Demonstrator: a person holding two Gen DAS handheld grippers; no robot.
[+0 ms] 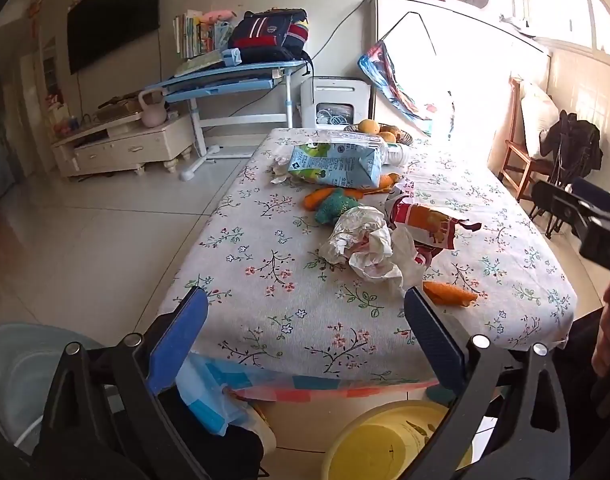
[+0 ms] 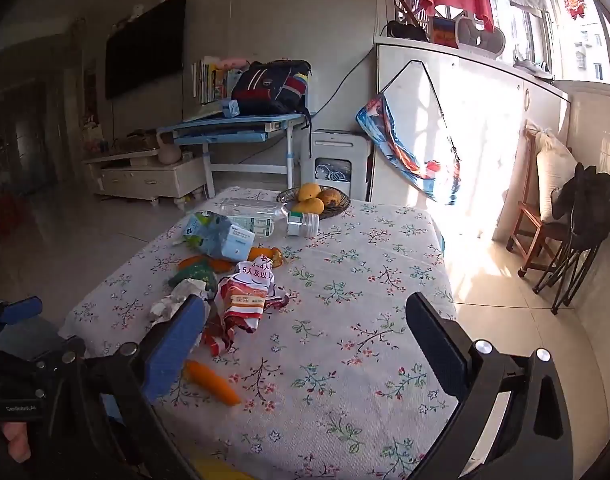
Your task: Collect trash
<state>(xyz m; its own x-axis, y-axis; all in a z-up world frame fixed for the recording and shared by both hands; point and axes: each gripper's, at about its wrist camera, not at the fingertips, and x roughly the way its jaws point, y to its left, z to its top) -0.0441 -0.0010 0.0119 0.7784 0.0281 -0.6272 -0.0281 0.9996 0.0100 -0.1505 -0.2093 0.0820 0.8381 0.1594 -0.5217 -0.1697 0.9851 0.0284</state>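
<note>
**Spread Tongs Over a Littered Table**

Hovering above the near edge of the floral table (image 1: 265, 280), the left gripper (image 1: 305, 312) tilted downward with its two blue-padded fingers spread wide and nothing between them. The right gripper (image 2: 305, 320) angled down likewise over the same cloth, fingers equally far apart and empty; its dark body also showed at the right edge of the left view, with part of a hand behind it.

Just past the left tongs lay one crumpled white paper wad (image 1: 365, 244), touching one torn red-and-white snack wrapper (image 1: 421, 220). One orange peel piece (image 1: 449, 294) sat just beside the left gripper's right finger; in the right view it lay near that gripper's left finger. Farther out were one green crumpled scrap (image 1: 333, 206) with more orange bits around it, one flattened blue-and-green drink carton (image 1: 337, 162), and one clear plastic bottle (image 2: 265, 216) lying on its side, cap end toward the fruit.

At the far end stood one dark woven bowl (image 2: 341, 204) holding yellow-orange fruits, three clearly visible. Below the near table edge, on the floor, one yellow bucket (image 1: 389, 440) stood open, its inside looking bare as far as it showed.
</note>
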